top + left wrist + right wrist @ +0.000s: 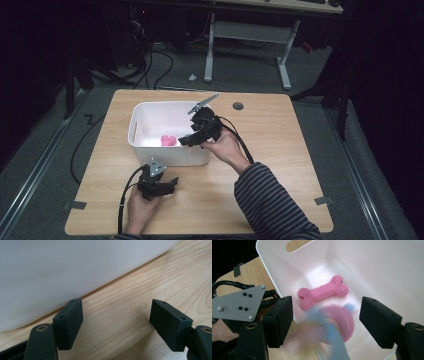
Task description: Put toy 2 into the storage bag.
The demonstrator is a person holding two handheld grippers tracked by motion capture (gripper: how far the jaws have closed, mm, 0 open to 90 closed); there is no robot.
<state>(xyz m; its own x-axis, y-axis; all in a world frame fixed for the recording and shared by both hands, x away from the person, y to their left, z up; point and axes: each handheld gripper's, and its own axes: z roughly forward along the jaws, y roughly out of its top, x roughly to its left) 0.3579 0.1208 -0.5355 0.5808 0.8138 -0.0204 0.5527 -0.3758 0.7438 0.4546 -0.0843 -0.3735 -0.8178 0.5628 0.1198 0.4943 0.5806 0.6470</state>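
A white bin [170, 156] stands on the wooden table [290, 150]. In the right gripper view a pink spiky bone toy [323, 292] lies on the floor of the bin [374, 265]. A blurred pink and light-blue spiky toy [334, 327] is in the air just below my open right gripper [325, 307]. That gripper [186, 141] hangs over the bin's near right side, above something pink [169, 141]. My left gripper [172, 182] rests low on the table in front of the bin. In its own view the left gripper [116, 312] is open and empty, facing the bin's outer wall [75, 265].
A round cable hole [238, 106] sits in the table right of the bin. Behind the table stand a desk's white legs [284, 60], with cables [150, 65] on the grey floor. Bare wood lies to the right and front of the bin.
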